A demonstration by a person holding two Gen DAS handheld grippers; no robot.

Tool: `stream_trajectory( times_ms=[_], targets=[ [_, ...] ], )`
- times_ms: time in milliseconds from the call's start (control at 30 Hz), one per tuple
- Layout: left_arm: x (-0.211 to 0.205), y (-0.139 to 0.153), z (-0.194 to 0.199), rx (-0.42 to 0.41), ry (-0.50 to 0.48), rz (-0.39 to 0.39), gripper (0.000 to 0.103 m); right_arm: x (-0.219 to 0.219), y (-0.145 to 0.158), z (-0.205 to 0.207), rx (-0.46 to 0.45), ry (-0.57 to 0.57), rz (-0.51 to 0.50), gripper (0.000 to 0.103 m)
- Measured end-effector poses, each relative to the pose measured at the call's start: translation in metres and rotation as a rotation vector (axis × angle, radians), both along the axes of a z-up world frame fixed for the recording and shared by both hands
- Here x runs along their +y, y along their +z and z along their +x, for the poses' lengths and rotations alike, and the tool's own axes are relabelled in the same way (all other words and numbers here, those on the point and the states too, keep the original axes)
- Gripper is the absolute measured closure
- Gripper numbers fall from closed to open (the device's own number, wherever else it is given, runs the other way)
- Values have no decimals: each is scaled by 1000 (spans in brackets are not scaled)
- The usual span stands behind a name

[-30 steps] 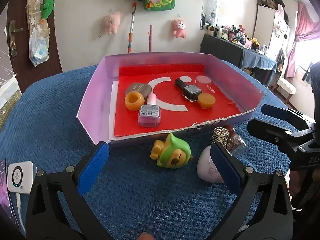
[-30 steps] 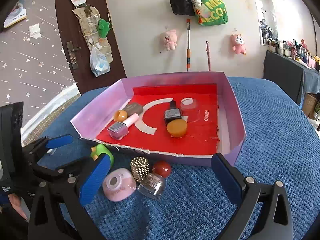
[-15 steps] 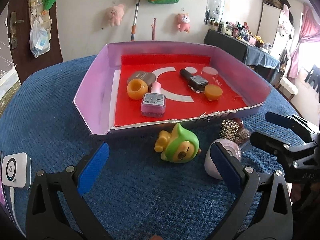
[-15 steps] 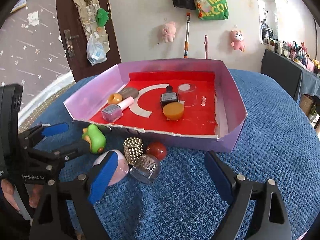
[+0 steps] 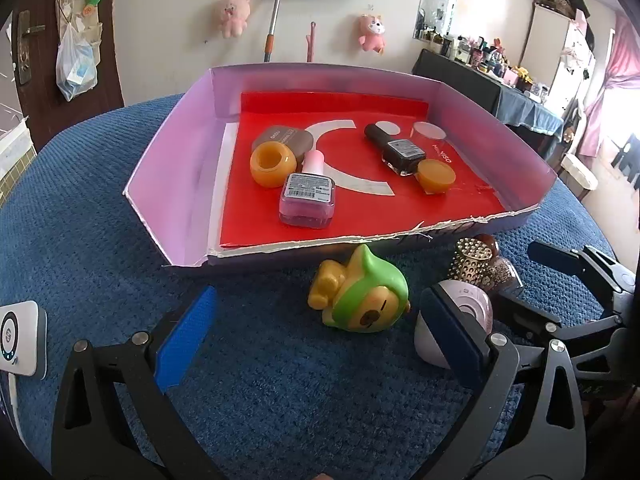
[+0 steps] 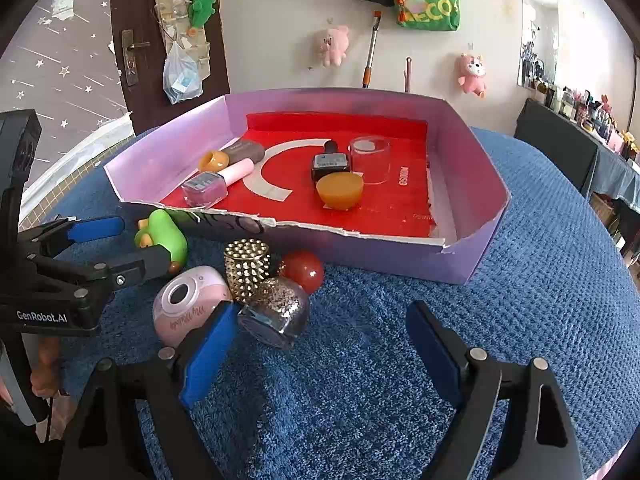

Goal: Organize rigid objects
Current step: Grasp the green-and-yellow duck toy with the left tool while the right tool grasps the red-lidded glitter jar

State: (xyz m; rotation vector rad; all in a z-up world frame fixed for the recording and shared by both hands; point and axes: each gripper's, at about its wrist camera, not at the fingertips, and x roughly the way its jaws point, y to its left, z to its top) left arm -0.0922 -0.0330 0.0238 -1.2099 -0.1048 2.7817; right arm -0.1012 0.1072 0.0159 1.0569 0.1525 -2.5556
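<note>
A: Where are the loose things found?

B: On the blue surface (image 6: 400, 360), just in front of the tray's (image 6: 476, 152) torn front edge. A green toy (image 5: 362, 292), a pink round case (image 6: 188, 308), a studded gold cap (image 6: 247, 268), a red ball (image 6: 304, 270) and a glitter bottle (image 6: 280, 312) are clustered there.

A: And inside the tray?

B: A pink bottle (image 5: 308, 196), a dark bottle (image 5: 396, 150), an orange ring (image 5: 272, 162), an orange lid (image 5: 436, 174) and a clear cup (image 6: 370, 160) are seen on the red liner.

A: How is the right hand-held gripper (image 6: 320, 352) set?

B: Its jaws are being narrowed but stand wide; nothing is pressed, and the glitter bottle lies just beside the left pad.

A: The left hand-held gripper (image 5: 316, 336)?

B: It is held wide, with the toy ahead between the fingers, untouched.
</note>
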Motion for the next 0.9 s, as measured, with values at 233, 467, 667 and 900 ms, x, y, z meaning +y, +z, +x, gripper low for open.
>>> stream_trajectory(
  times_ms=[233,467,667,900],
  targets=[
    [2,-1,-4,-15,-6,5,0,-2,-3,-2,-5,-1,10,17],
    [1,-4,-6,-32,-8,14,0,4,0,1,30,-38,23,19],
    [4,-3,-9,-34,-24,24,0,-5,-7,-2,9,-4,4,41],
    [8,-4,-11,-38,-45,32,22,-8,-8,-5,29,3,-5,50]
  ],
)
